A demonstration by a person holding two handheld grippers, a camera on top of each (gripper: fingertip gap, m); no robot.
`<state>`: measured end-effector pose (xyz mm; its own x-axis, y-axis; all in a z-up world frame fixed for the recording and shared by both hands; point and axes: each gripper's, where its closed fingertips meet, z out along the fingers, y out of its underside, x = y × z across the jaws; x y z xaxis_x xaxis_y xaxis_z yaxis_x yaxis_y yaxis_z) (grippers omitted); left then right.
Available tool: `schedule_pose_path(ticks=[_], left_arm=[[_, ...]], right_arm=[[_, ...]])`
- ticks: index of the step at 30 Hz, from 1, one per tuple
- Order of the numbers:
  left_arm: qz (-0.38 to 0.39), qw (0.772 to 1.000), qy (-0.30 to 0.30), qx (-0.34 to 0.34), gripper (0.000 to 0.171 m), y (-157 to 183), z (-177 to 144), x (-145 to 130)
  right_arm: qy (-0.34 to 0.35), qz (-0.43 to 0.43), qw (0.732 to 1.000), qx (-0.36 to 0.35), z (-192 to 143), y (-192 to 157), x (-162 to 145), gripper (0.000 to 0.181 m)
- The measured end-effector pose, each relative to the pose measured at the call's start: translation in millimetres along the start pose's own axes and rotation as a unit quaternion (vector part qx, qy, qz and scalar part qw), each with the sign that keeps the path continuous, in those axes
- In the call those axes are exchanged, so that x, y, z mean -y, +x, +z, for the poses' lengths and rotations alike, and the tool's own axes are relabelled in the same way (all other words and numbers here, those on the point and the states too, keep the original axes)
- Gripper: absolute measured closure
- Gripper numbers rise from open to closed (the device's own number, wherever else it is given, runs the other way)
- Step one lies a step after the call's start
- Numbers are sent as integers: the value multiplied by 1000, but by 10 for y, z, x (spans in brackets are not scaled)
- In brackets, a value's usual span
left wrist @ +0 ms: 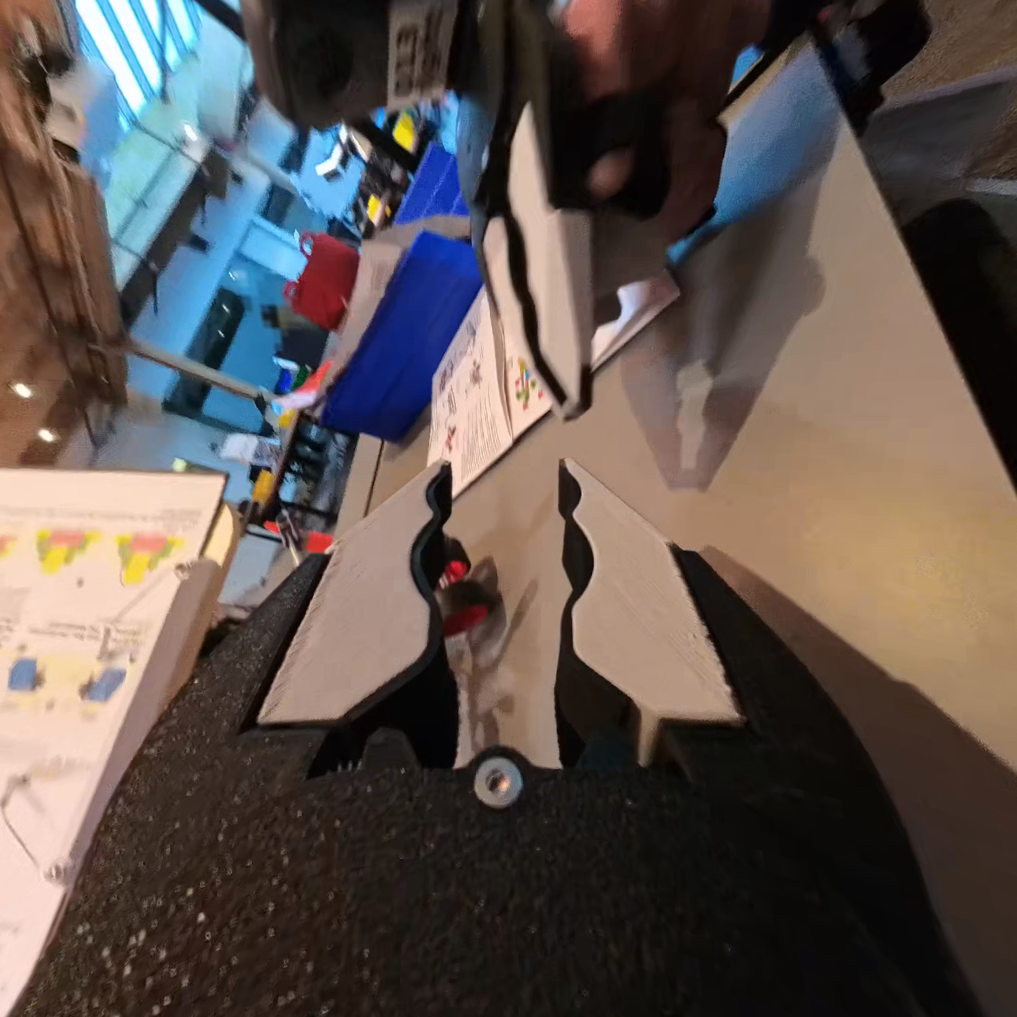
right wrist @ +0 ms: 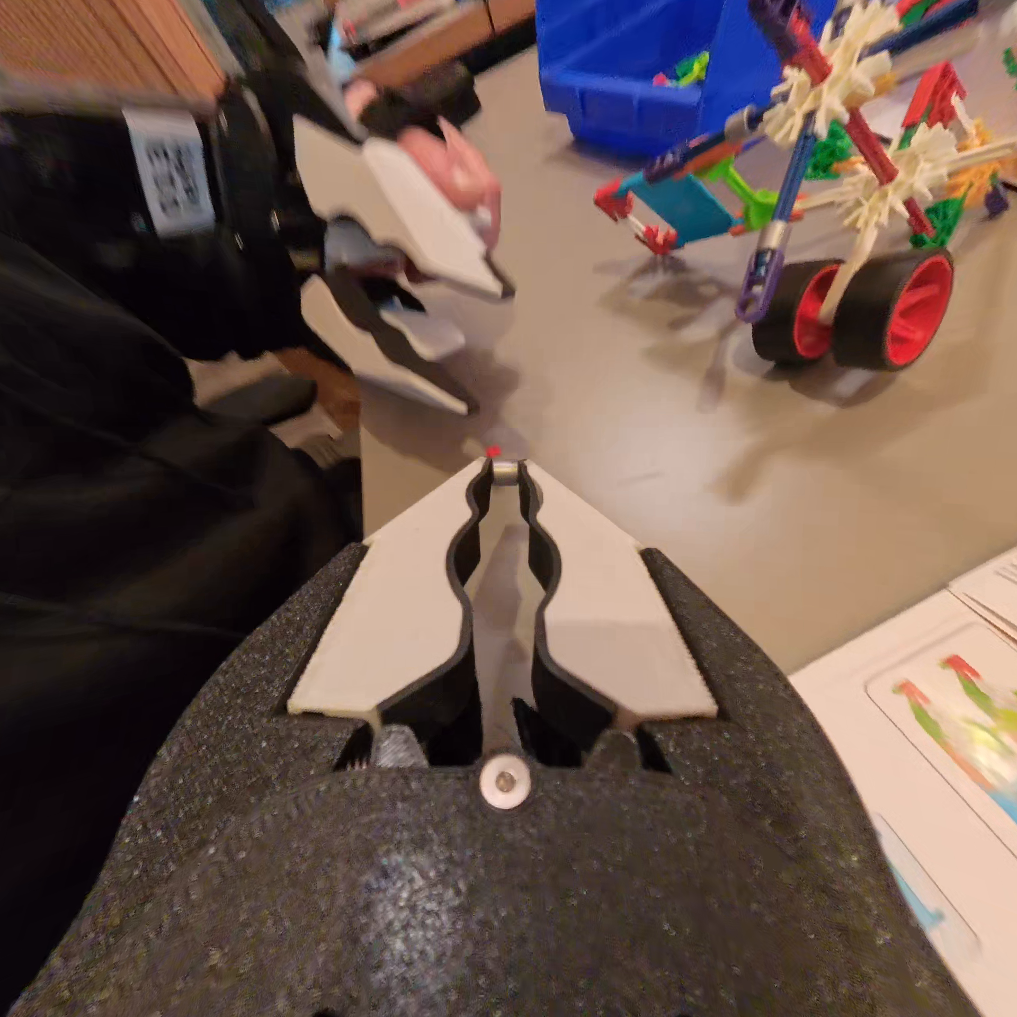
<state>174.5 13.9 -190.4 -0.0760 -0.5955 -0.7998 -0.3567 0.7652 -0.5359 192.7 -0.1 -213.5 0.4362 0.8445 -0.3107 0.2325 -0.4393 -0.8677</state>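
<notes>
My right gripper (right wrist: 505,468) is shut on a small grey rod piece (right wrist: 505,474) at its fingertips, and a bit of red (right wrist: 492,451) shows just beyond it. It hangs over the grey table (right wrist: 660,523). It also shows in the left wrist view (left wrist: 572,410), tips close together, held by a hand. My left gripper (left wrist: 503,468) is open. A blurred red-and-black wheel-like piece (left wrist: 462,600) with a grey part shows between its fingers, near the left one; I cannot tell if they touch. The left gripper shows open in the right wrist view (right wrist: 484,346), left of my right gripper.
A colourful rod-and-connector toy model (right wrist: 825,165) with two black-and-red wheels (right wrist: 858,313) stands at the right. Blue bins (right wrist: 622,71) stand behind it and also show in the left wrist view (left wrist: 407,330). Printed picture sheets (right wrist: 908,715) (left wrist: 479,396) lie on the table. The gap from one gripper's tips to the other's is roughly 4 cm.
</notes>
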Motion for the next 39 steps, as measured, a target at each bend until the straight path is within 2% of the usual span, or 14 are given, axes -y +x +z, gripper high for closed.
schedule_pose_path(ticks=[5, 7, 10, 14, 17, 19, 21, 23, 25, 28, 30, 32, 35, 39], left_arm=[[23, 999, 40, -8, 146, 132, 112, 235], [31, 999, 41, 1, 160, 132, 130, 243], [30, 998, 48, 5, 163, 119, 102, 258], [17, 999, 38, 20, 165, 29, 48, 204], [5, 998, 7, 56, 166, -232, -85, -3], [-7, 995, -36, 93, 165, -533, -260, -292], [-9, 985, -108, 135, 165, -904, -509, -736], [-18, 967, -193, 169, 165, -1261, -811, -1267], [-66, 946, -262, 180, 165, -1510, -1089, -1832], [-103, 915, -327, 214, 164, -1778, -1409, -2506], [-141, 891, -379, 208, 140, -1785, -1527, -2912], [-144, 880, -404, 205, 123, -1774, -1571, -3089], [-125, 886, -387, 223, 115, -1847, -1521, -2892], [-117, 915, -325, 209, 115, -1841, -1241, -2290]], right_arm=[[46, 20, 996, 67, 48, -179, 169, 174], [56, 27, 995, 78, 55, -198, 203, 174], [70, 38, 992, 93, 53, -220, 231, 173], [99, 60, 990, 80, 39, -153, 293, 165], [109, 65, 991, 51, -18, -37, 279, 158], [101, 61, 992, 33, -40, 5, 236, 158], [76, 39, 996, 20, -12, -14, 174, 158], [62, 27, 998, 13, 23, -34, 169, 158], [49, 12, 999, -14, 54, 31, 186, 158], [32, -7, 997, -71, 103, 204, 248, 155], [18, -25, 993, -116, 132, 343, 301, 153], [2, -44, 987, -156, 152, 476, 346, 153], [-5, -53, 980, -190, 179, 638, 441, 153], [2, -34, 981, -190, 253, 807, 559, 150]])
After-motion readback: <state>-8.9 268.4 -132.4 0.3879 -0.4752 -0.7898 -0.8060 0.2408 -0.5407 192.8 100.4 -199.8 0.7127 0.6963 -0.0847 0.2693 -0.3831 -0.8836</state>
